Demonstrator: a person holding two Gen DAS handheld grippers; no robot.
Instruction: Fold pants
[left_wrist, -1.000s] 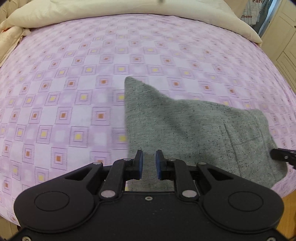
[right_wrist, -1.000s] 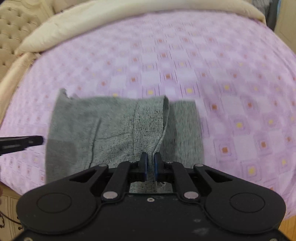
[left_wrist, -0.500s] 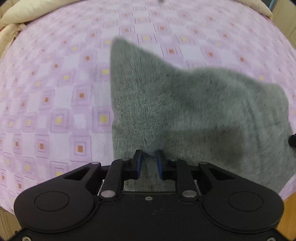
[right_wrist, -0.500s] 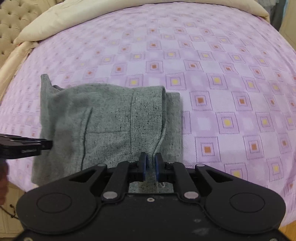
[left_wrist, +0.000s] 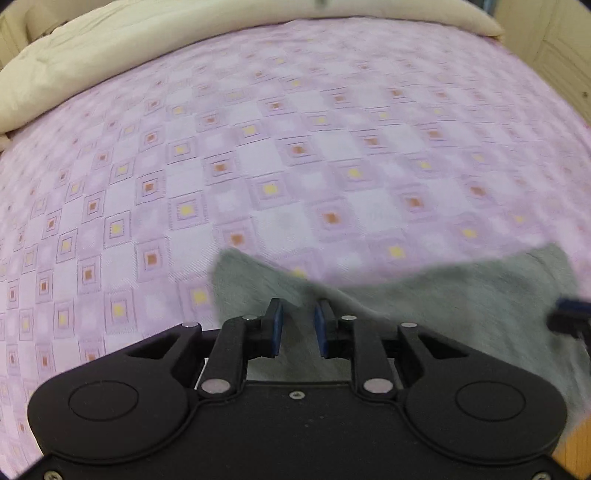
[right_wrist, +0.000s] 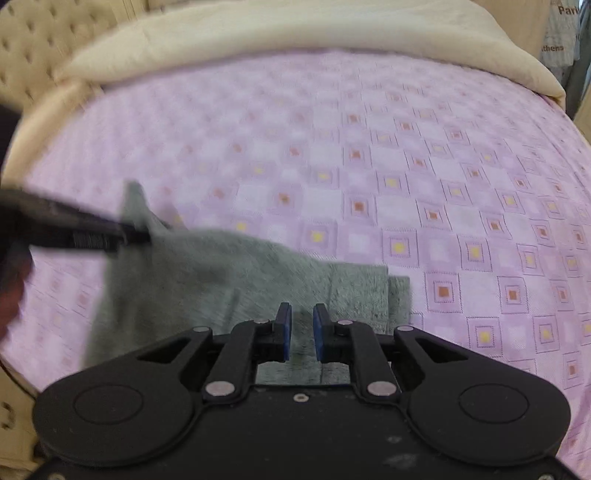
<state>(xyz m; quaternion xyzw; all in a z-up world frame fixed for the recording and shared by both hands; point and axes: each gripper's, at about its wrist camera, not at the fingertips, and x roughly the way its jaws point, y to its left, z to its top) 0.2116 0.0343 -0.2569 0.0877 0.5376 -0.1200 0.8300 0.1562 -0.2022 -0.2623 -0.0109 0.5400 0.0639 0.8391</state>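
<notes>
While the grey pants (left_wrist: 461, 306) lie folded at the near edge of the lilac checked bedspread (left_wrist: 295, 155), your left gripper (left_wrist: 298, 326) and right gripper (right_wrist: 300, 330) hover over them, jaws opening, pads apart with cloth below but unpinched. A cream duvet (right_wrist: 295, 33) borders the far side; a tufted headboard (right_wrist: 26, 48) stands left.
</notes>
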